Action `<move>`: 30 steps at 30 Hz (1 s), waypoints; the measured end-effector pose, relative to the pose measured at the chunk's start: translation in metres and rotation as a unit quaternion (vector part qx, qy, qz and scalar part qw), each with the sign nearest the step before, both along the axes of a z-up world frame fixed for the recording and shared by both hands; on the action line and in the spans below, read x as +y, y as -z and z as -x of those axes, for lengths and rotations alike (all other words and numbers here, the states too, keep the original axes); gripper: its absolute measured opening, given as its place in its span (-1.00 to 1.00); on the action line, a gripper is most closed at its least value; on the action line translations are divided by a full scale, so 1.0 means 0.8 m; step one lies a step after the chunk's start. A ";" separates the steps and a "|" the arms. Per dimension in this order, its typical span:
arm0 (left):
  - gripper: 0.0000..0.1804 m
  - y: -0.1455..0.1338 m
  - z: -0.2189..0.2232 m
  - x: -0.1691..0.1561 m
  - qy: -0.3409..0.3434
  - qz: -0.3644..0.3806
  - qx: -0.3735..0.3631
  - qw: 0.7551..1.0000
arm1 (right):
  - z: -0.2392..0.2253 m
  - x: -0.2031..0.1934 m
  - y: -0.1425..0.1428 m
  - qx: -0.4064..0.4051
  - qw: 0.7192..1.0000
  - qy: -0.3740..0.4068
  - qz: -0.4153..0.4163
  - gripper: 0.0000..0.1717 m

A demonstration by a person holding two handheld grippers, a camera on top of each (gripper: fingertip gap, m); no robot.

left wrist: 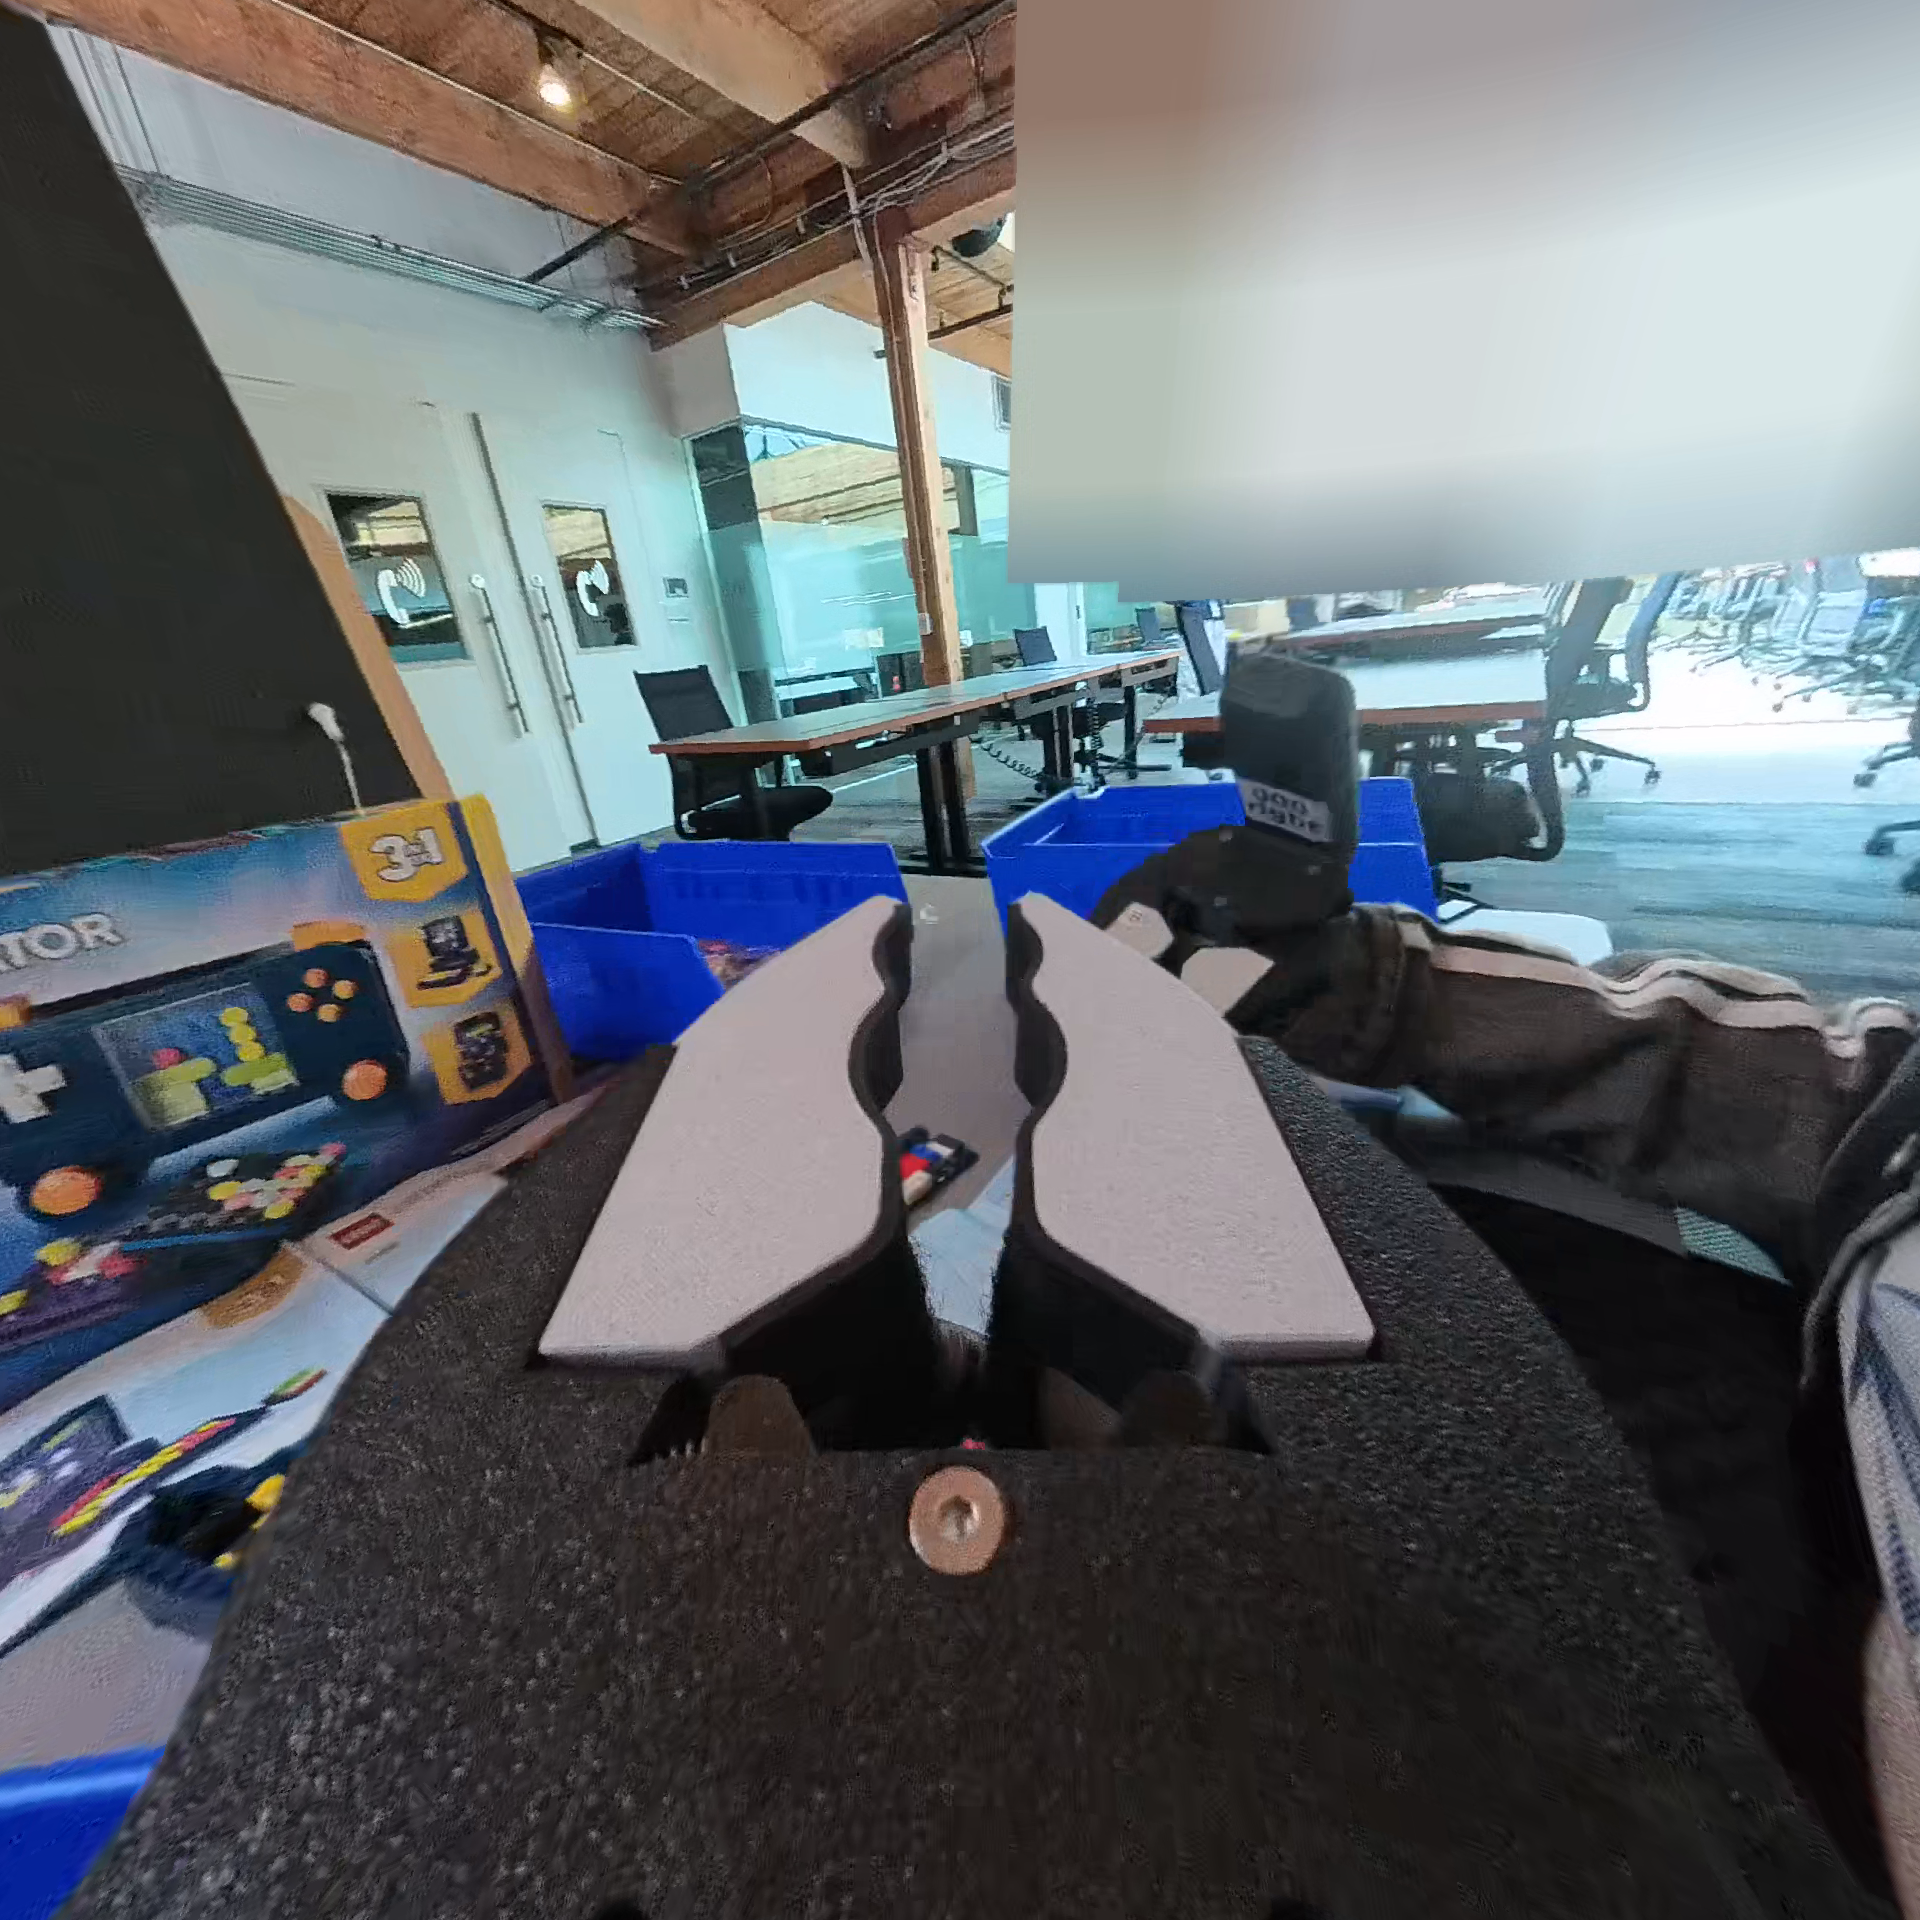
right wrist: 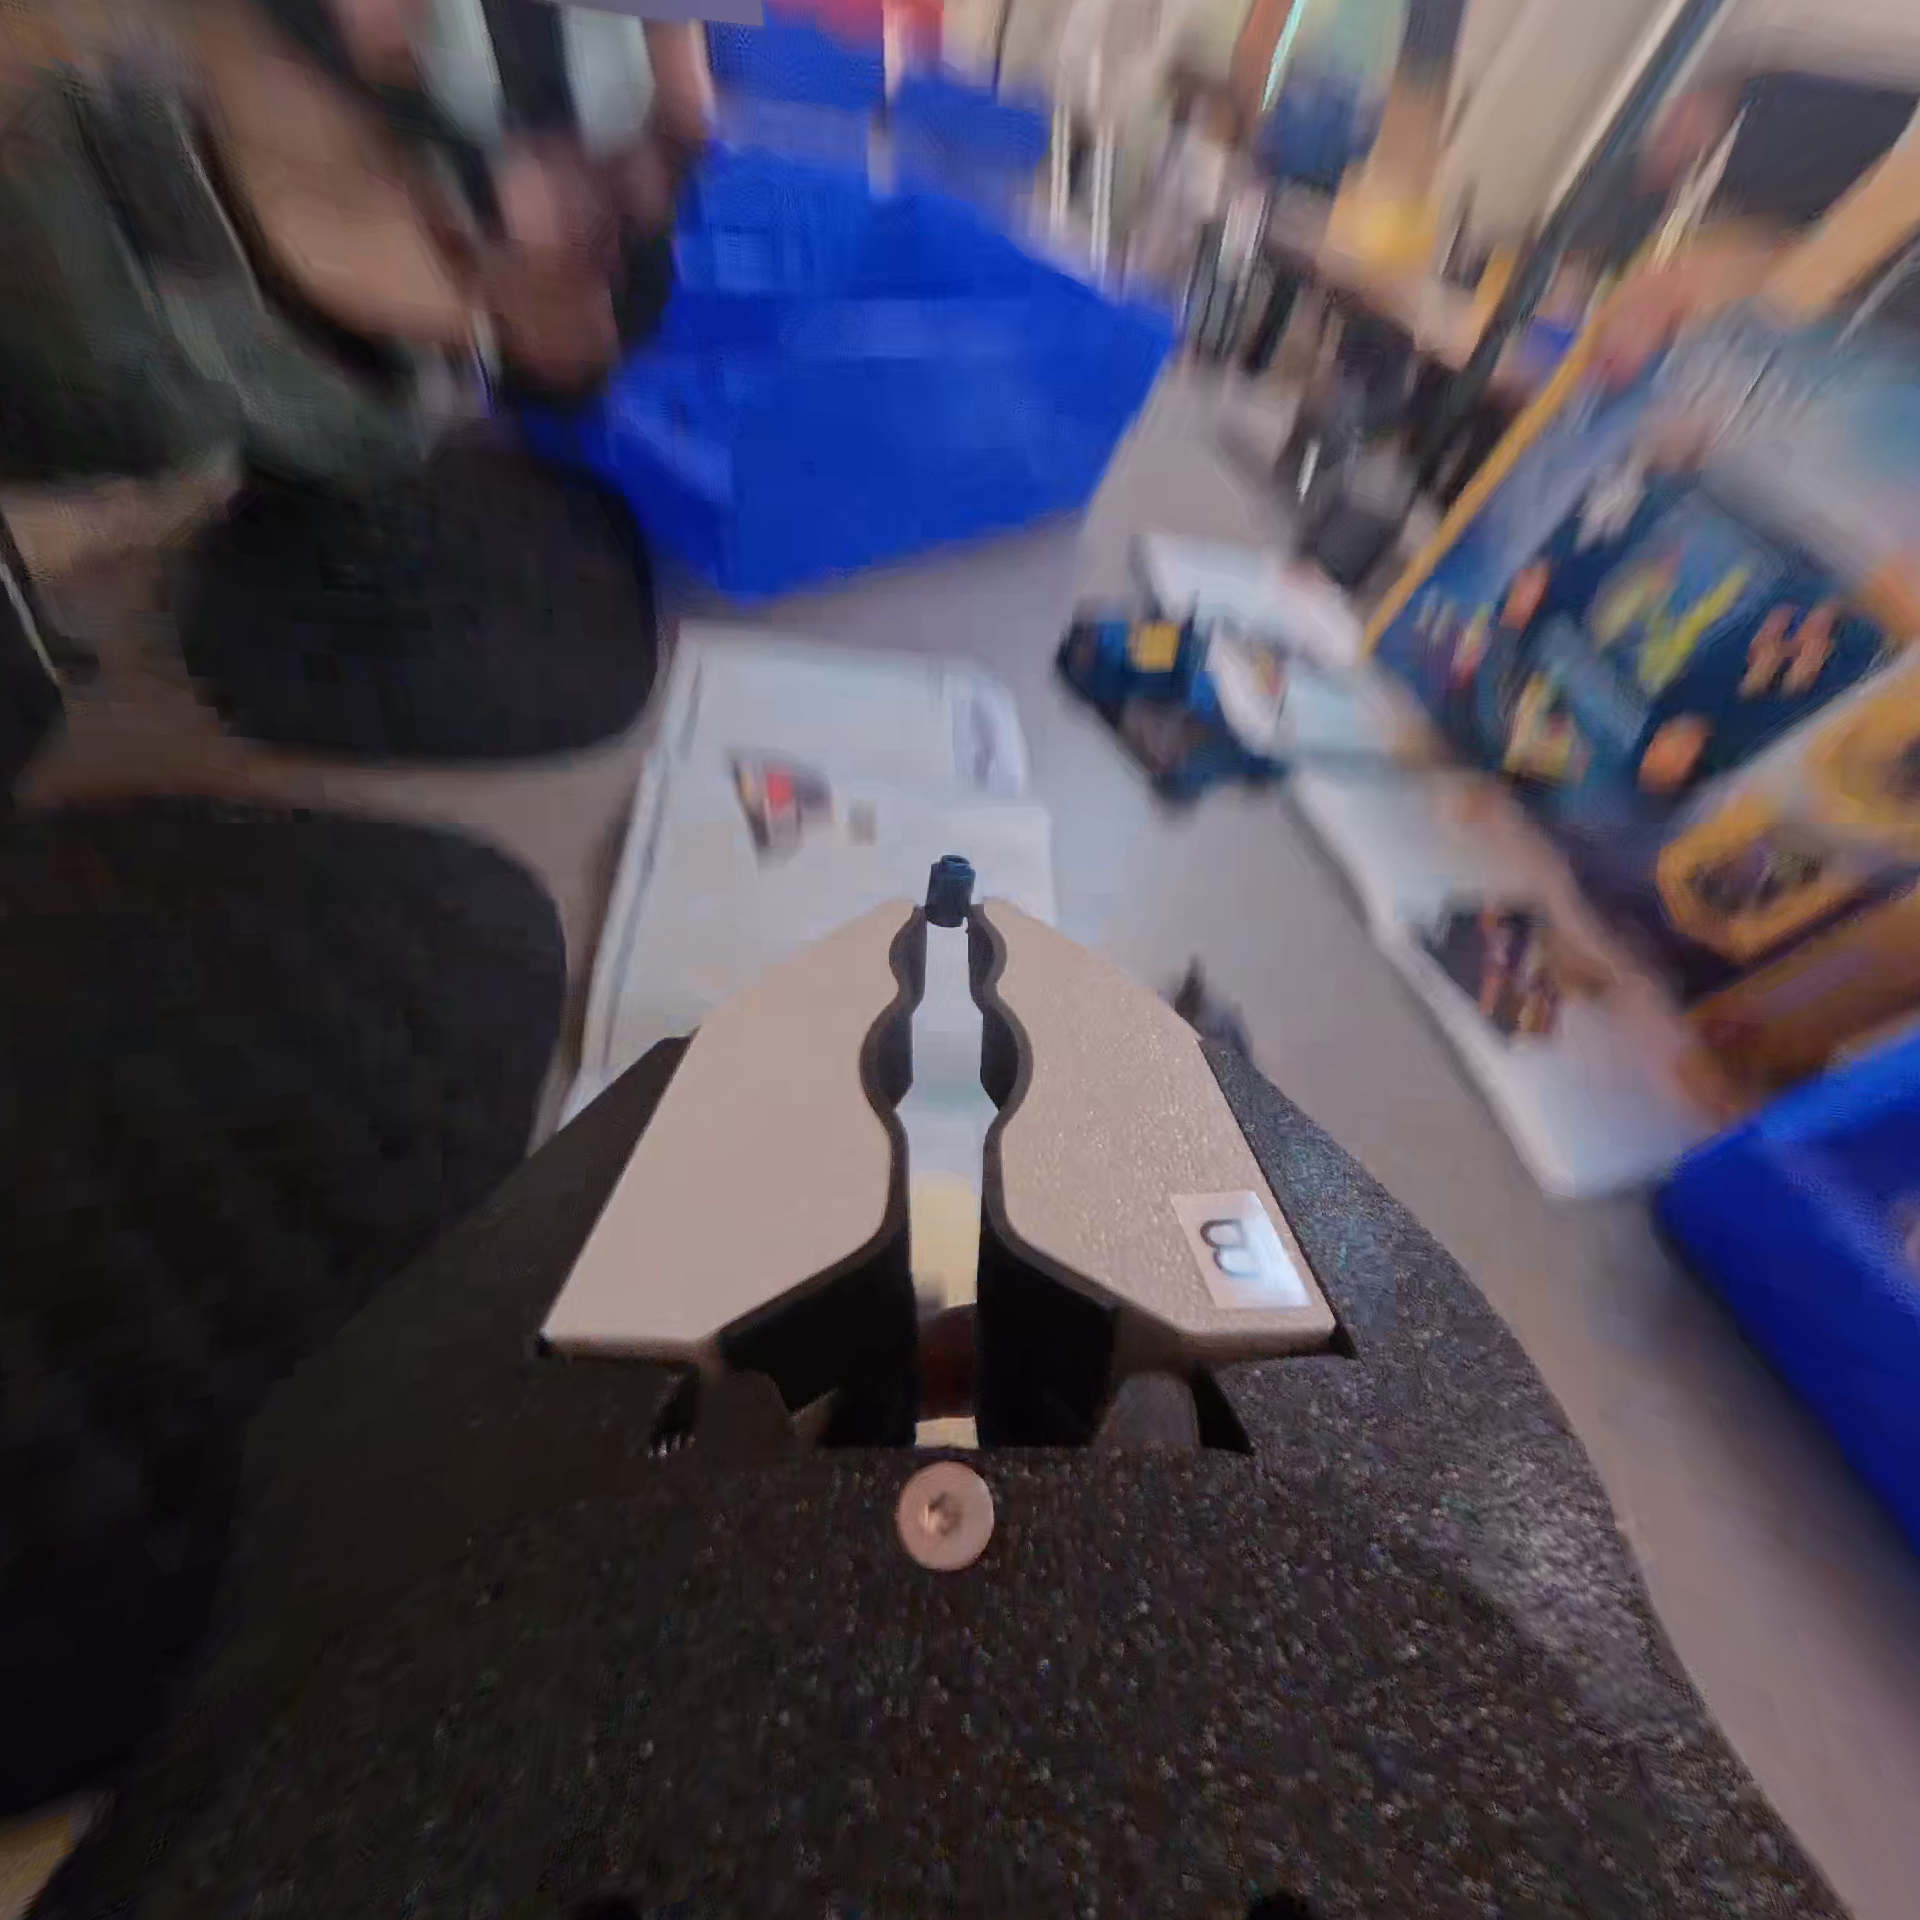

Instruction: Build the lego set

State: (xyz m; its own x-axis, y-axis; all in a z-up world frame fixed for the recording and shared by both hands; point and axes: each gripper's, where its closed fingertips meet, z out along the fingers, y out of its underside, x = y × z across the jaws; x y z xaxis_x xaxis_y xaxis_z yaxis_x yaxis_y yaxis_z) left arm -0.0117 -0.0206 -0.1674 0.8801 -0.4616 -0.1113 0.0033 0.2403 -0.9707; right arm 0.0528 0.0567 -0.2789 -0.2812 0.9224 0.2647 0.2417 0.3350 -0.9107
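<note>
My right gripper (right wrist: 945, 914) is shut on a small dark blue round brick piece (right wrist: 948, 891), pinched at the very fingertips and sticking out ahead of them. It hangs over an open instruction booklet (right wrist: 831, 790) on the table; this view is blurred by motion. My left gripper (left wrist: 958, 920) is open with nothing between its fingers, held above the table. A small black piece with red, blue and white parts (left wrist: 935, 1158) lies on the table below its fingers. The right gripper's body (left wrist: 1288, 790), held by a sleeved arm, shows to the right in the left wrist view.
A toy brick set box (left wrist: 260, 1039) stands at the left; it also shows in the right wrist view (right wrist: 1662, 623). Blue bins (left wrist: 707, 914) (left wrist: 1143, 831) stand at the far edge. A dark blue partial build (right wrist: 1164, 686) sits near the box. Another blue bin (right wrist: 862, 395) lies ahead.
</note>
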 end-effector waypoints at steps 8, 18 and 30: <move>-0.82 -0.016 0.041 -0.016 -0.061 -0.017 0.013 0.998 | -0.006 -0.001 0.087 -0.170 0.985 0.004 -0.018 -0.78; -0.78 -0.038 0.132 -0.079 -0.213 0.057 0.143 0.965 | -0.014 0.043 -0.014 0.057 0.994 0.088 0.013 -0.53; 0.38 0.004 0.223 -0.108 -0.371 0.180 0.176 0.894 | -0.148 0.142 -0.160 0.511 0.796 0.201 0.256 0.06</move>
State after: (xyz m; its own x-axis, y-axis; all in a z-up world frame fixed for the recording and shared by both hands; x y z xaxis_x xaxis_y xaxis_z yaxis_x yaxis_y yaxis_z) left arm -0.1903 -0.1074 -0.1709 0.8980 0.1737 -0.4044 -0.3489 -0.2792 -0.8946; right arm 0.1710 0.1700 -0.1509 0.1842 0.9439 -0.2742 -0.7187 -0.0610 -0.6927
